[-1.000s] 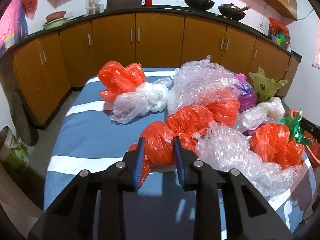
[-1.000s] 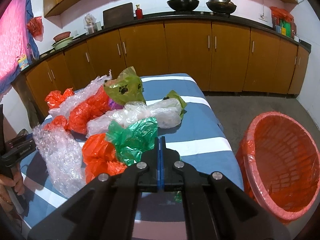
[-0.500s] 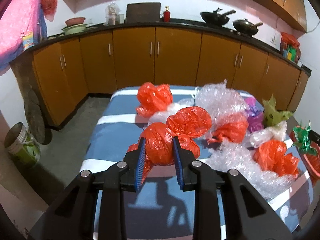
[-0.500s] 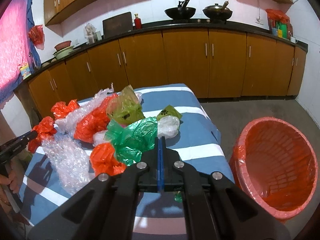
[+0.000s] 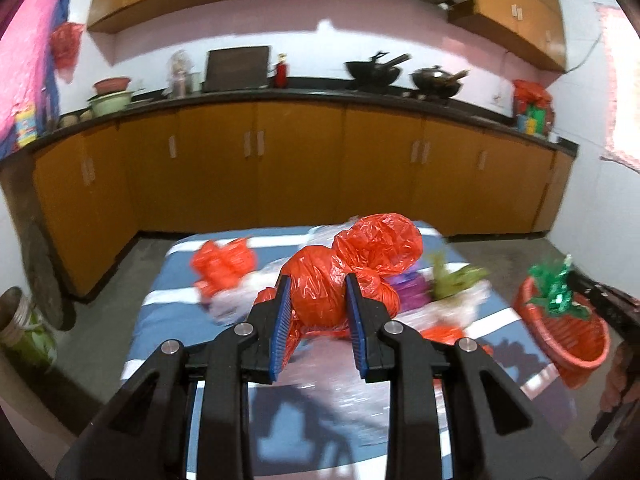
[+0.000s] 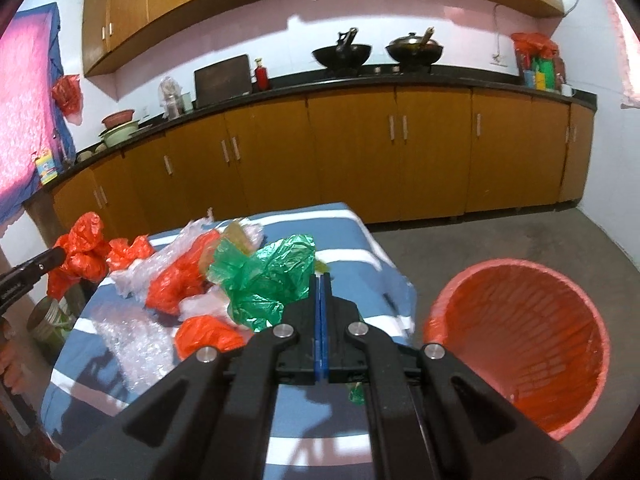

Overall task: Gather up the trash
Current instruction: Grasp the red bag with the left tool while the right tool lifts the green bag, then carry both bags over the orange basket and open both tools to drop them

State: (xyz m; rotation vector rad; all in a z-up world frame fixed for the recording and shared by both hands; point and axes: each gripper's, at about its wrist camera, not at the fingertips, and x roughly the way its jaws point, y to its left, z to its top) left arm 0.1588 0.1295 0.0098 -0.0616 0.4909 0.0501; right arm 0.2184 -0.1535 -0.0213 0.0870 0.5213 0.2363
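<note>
My left gripper (image 5: 318, 290) is shut on a knotted red plastic bag (image 5: 352, 264), which hangs lifted above the blue striped table (image 5: 168, 312). In the right wrist view that same red bag (image 6: 82, 256) shows at the far left, off the table's edge. My right gripper (image 6: 322, 280) is shut on a crumpled green plastic bag (image 6: 268, 276), raised over the table's near right side. An orange basket (image 6: 520, 336) lined with red plastic stands on the floor to the right of the table. The green bag (image 5: 554, 290) appears above the basket (image 5: 568, 332) in the left wrist view.
More trash lies on the table: red bags (image 6: 180, 280), bubble wrap (image 6: 128, 344), white bags (image 6: 200, 304) and an olive bag (image 5: 456, 280). A tin can (image 5: 20, 328) stands on the floor at left. Orange cabinets (image 6: 360, 152) line the far wall.
Both grippers have risen and pulled back from the table with their bags. The red bag has come clear of the pile. The basket now looms larger in the right wrist view.
</note>
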